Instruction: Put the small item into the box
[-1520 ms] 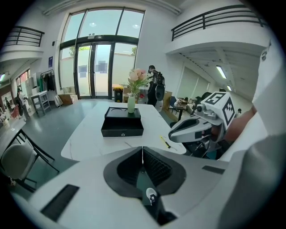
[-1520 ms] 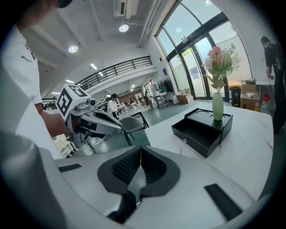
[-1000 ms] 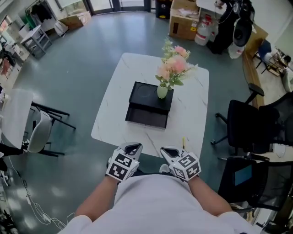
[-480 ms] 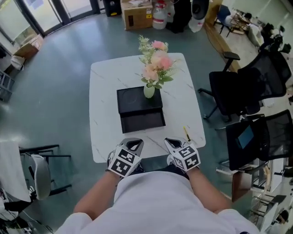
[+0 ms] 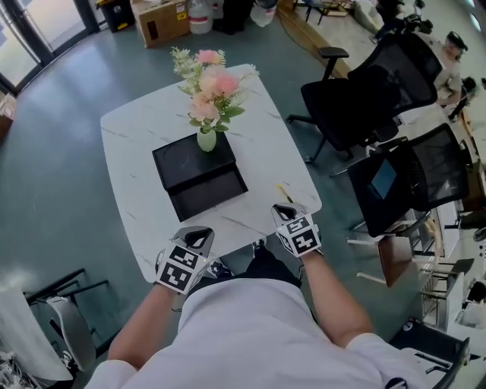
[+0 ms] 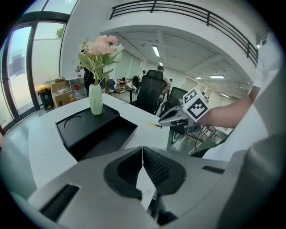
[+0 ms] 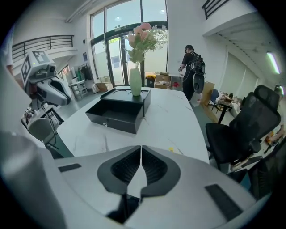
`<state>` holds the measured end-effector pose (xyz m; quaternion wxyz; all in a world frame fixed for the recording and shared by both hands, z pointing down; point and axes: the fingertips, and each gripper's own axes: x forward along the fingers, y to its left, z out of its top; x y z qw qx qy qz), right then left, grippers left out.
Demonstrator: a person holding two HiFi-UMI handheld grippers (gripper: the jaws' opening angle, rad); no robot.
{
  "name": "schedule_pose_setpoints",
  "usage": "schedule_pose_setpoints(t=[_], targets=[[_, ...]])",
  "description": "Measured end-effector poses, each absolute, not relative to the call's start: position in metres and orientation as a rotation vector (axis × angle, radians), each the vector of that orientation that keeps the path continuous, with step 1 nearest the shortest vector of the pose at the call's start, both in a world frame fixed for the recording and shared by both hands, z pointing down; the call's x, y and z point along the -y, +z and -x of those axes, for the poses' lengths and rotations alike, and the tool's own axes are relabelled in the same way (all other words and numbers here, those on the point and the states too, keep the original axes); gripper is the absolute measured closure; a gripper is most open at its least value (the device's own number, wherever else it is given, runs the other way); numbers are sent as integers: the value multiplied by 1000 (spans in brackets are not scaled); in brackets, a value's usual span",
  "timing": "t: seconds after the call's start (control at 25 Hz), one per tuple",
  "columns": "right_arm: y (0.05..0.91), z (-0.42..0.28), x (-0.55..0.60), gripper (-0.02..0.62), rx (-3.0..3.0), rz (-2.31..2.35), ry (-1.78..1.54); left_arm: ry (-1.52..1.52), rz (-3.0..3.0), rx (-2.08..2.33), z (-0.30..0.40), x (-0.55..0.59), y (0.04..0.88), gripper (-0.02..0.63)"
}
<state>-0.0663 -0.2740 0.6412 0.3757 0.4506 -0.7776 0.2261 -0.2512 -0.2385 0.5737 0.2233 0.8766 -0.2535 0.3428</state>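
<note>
A black box (image 5: pixel 199 177) with its drawer pulled open toward me sits mid-table, also seen as the black box (image 6: pixel 91 132) and the black box (image 7: pixel 117 111). The small item, a thin yellow stick (image 5: pixel 285 193), lies near the table's right edge just ahead of my right gripper (image 5: pixel 283 210); it shows as a yellow stick (image 6: pixel 154 125) and a yellow speck (image 7: pixel 171 149). My left gripper (image 5: pixel 199 235) hovers at the near table edge. Both grippers are shut and hold nothing.
A white vase of pink flowers (image 5: pixel 206 106) stands on the box lid. The white marble table (image 5: pixel 137 137) has rounded corners. Black office chairs (image 5: pixel 364 99) stand to the right, cardboard boxes (image 5: pixel 161 19) beyond. A person (image 7: pixel 191 71) stands far off.
The head view has swung: table and box now sit further left and tilted. My right gripper has moved forward toward the yellow stick; my left gripper has dropped back slightly.
</note>
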Motion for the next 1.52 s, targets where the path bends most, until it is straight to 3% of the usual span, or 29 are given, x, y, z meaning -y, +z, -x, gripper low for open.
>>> schedule_pose_setpoints(t=[0.24,0.36,0.76,1.0,1.52], targets=[[676,22,286,574,1839,-1118,542,914,-2402,744,251,255,572,589],[691,6,294,480,1788,-1090,557,904,-2374,771,250,257,575,589],[724,-13,297,480,1742,-991,650,917,-2290,831,249,258,586,589],[726,-14,296,518,1761,-953,666,908,-2286,863,243,260,582,589],[672,21,328,520,1908,-903,518,848,-2233,1003,265,270,574,589]])
